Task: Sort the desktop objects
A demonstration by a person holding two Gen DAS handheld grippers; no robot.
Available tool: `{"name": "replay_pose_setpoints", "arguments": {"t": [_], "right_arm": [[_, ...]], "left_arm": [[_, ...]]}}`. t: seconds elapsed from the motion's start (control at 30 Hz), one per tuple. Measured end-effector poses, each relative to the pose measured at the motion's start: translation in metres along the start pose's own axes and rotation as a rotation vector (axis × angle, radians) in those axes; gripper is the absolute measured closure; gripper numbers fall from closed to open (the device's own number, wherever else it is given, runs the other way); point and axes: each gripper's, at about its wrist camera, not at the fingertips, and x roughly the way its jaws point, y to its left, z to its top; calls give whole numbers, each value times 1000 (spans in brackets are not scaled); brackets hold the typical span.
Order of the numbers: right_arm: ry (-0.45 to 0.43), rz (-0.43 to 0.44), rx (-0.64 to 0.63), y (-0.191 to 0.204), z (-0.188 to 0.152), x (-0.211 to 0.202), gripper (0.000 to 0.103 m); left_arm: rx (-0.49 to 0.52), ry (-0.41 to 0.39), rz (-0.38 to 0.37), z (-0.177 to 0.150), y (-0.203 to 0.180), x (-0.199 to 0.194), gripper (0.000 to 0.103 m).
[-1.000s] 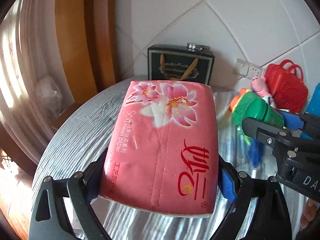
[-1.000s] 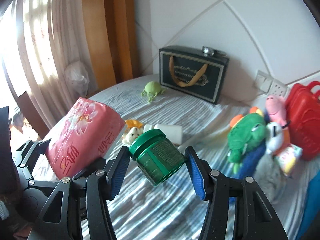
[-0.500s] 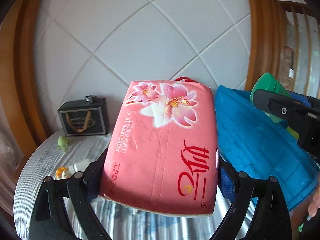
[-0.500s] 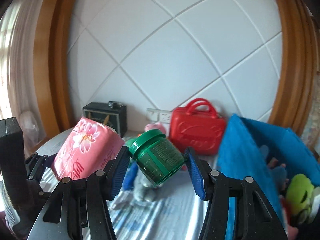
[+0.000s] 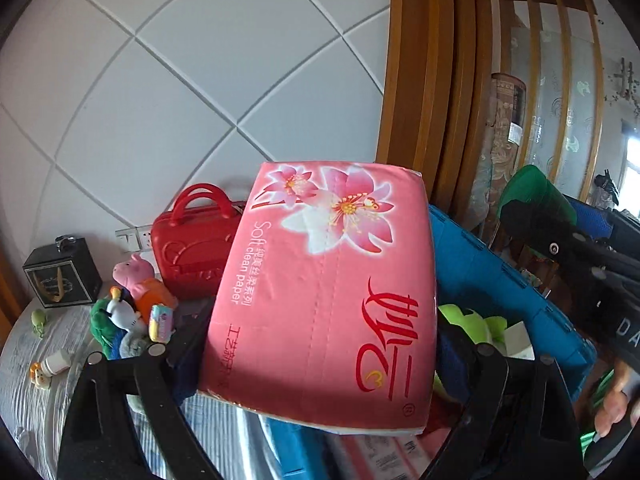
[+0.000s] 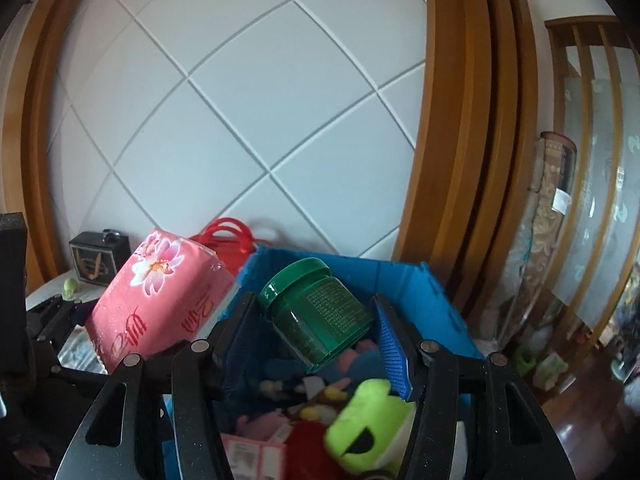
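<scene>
The blue bin [image 6: 404, 280] is the largest thing here and the landmark for the rest: an open-topped fabric box already holding a lime-green plush [image 6: 368, 424], pink scraps and small packets. Behind its left corner stands a red toy case [image 5: 188, 240], and further left of the bin a heap of soft toys [image 5: 132, 312] and a black gift bag [image 5: 60, 276] sit on the grey-striped table [image 5: 28, 392].

The pink tissue pack [image 5: 324, 300] is next in size. The left gripper [image 5: 320, 364] is clamped across its width, the long axis running forward along the fingers; the pack hangs over the bin's left wall, its far end reaching inward above the opening.

The green jar [image 6: 320, 312], smallest of the carried things, is pinched between the blue pads of the right gripper [image 6: 316, 336], tilted with its lid up and to the left. It sits directly above the bin's interior, nearer the centre than the pack.

So the right hand looks better placed to release first: the jar has contents straight beneath it, while the pack probably needs carrying further over the wall before letting go.
</scene>
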Motion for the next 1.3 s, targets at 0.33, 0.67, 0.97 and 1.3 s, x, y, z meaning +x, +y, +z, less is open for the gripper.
{"name": "replay_pose_setpoints", "arguments": {"t": [0.33,0.67,0.97,1.3], "right_arm": [[146,85,2,-62,-21,84,47],[170,91,-33,-67,-27,121,46],[139,71,-35,-74,-21,109,6],[63,26,-11,-77,-11,31,0]], "left_arm": [[29,134,127,3,-52,74,10],[31,104,183,7,-48,87,8],[24,93,176,6,-45,71,7],[28,-20,152,-1,-41,-11,2]]}}
